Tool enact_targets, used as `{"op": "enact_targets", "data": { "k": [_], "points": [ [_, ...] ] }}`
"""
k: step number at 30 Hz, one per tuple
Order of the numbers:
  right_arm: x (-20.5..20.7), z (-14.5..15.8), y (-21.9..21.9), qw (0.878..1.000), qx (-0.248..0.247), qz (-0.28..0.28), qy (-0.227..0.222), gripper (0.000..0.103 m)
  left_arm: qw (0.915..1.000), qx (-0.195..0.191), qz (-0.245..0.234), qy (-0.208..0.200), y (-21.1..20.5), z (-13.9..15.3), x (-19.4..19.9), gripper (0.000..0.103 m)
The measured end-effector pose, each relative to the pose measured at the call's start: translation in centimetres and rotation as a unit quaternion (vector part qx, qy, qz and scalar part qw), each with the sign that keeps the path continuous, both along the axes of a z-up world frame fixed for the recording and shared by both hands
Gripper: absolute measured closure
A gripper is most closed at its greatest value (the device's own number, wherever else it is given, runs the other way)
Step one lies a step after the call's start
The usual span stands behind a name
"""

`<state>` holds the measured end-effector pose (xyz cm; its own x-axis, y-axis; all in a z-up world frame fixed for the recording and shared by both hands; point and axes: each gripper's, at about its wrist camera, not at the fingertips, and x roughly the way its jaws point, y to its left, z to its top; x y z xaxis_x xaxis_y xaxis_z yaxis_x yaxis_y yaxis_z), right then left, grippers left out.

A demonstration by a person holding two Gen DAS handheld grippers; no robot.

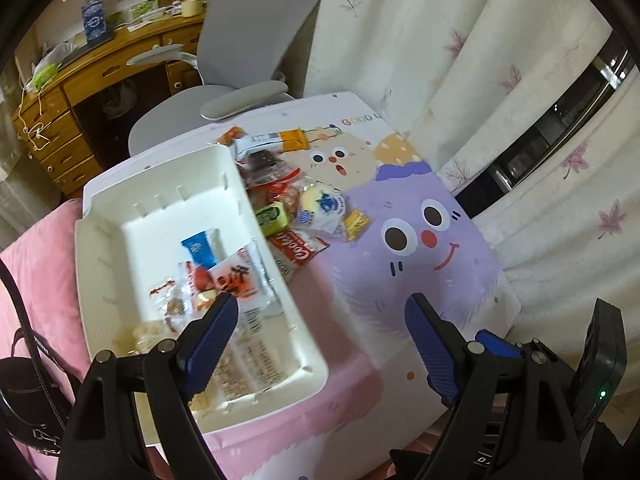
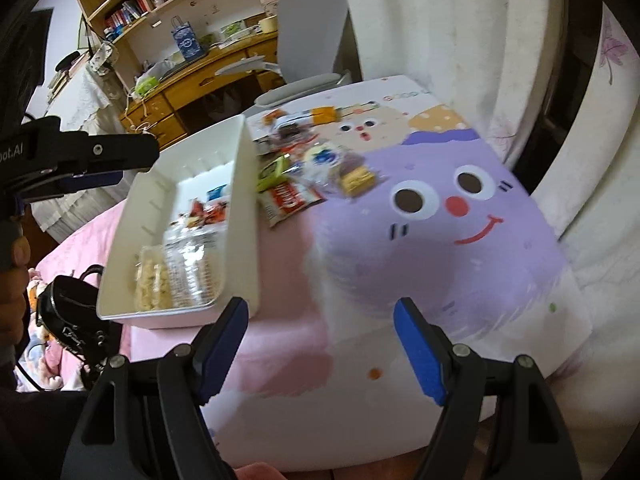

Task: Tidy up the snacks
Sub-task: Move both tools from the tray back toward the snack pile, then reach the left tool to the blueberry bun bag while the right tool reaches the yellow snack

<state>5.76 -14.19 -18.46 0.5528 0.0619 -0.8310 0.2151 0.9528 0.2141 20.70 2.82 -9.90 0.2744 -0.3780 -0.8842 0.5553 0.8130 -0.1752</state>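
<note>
**Handling the loose snack packets**

The loose snacks point(image 1: 304, 200) lie in a heap on the bench point(image 2: 460, 280), just beside the long wall of the white bin point(image 1: 280, 304). Expect them to be light, crinkly and slippery. The red cookie packet point(image 2: 290, 200) is flat; take it by a crimped end or an edge, not across its face. The round blue-and-white packet point(image 1: 324, 208) looks soft, so close on it gently. The small yellow packet point(image 2: 356, 180) lies apart at the edge of the heap and is probably the easiest first pick.

Several packets point(image 2: 176, 276) already lie inside the bin, some holding brittle-looking pieces; drop new items lightly.

Your left hand-held gripper point(image 1: 320, 312) is spread wide over the bin's near corner and holds nothing. Your right hand-held gripper point(image 2: 320, 312) is equally wide and empty, above the bare cartoon-printed cover, well short of the heap.
</note>
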Motion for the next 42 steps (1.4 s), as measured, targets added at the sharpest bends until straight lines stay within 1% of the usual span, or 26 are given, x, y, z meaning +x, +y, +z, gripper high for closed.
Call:
{"op": "enact_targets", "data": {
  "k": [2, 5, 9, 13, 15, 18, 22, 29, 31, 35, 39, 42],
  "points": [
    [0.5, 0.0, -0.7, 1.000, -0.007, 0.007, -0.006, 0.027, 0.9999, 0.007, -0.007, 0.006, -1.3, -0.1, 0.4, 0.018],
    [1.5, -0.1, -1.7, 1.000, -0.020, 0.017, -0.015, 0.027, 0.9996, 0.026, -0.010, 0.004, -3.1, -0.2, 1.1, 0.018],
    [3.1, -0.3, -2.9, 0.999, -0.030, 0.028, -0.032, 0.027, 0.9987, 0.049, -0.007, 0.007, -5.1, -0.5, 2.5, 0.018],
    [4.4, -0.2, -3.5, 0.994, -0.072, 0.043, -0.066, 0.027, 0.9975, 0.069, 0.006, 0.016, -6.7, -1.3, 3.9, 0.018],
    [5.3, -0.2, -3.9, 0.992, -0.082, 0.057, -0.078, 0.027, 0.9966, 0.079, 0.012, 0.020, -7.6, -1.8, 4.6, 0.018],
    [6.8, -0.3, -4.5, 0.989, -0.085, 0.079, -0.095, 0.027, 0.9959, 0.084, 0.017, 0.028, -8.7, -2.6, 5.5, 0.018],
    [8.6, -1.1, -5.2, 0.983, -0.099, 0.111, -0.106, 0.027, 0.9947, 0.089, 0.030, 0.042, -10.0, -3.9, 7.0, 0.018],
    [11.4, -3.0, -6.2, 0.978, -0.101, 0.149, -0.107, 0.027, 0.9904, 0.102, 0.059, 0.073, -11.7, -7.1, 9.9, 0.018],
    [12.4, -3.7, -6.5, 0.977, -0.100, 0.156, -0.104, 0.027, 0.9895, 0.108, 0.063, 0.073, -12.2, -8.0, 10.5, 0.018],
    [13.8, -5.0, -6.5, 0.974, -0.097, 0.181, -0.095, 0.027, 0.9886, 0.129, 0.054, 0.055, -13.8, -9.4, 11.6, 0.018],
    [15.1, -6.5, -6.4, 0.968, -0.107, 0.209, -0.089, 0.027, 0.9878, 0.132, 0.049, 0.066, -15.1, -10.9, 12.6, 0.018],
    [15.9, -7.8, -6.4, 0.966, -0.105, 0.222, -0.079, 0.027, 0.9871, 0.141, 0.042, 0.065, -15.9, -11.9, 13.2, 0.018]
  ]
}}
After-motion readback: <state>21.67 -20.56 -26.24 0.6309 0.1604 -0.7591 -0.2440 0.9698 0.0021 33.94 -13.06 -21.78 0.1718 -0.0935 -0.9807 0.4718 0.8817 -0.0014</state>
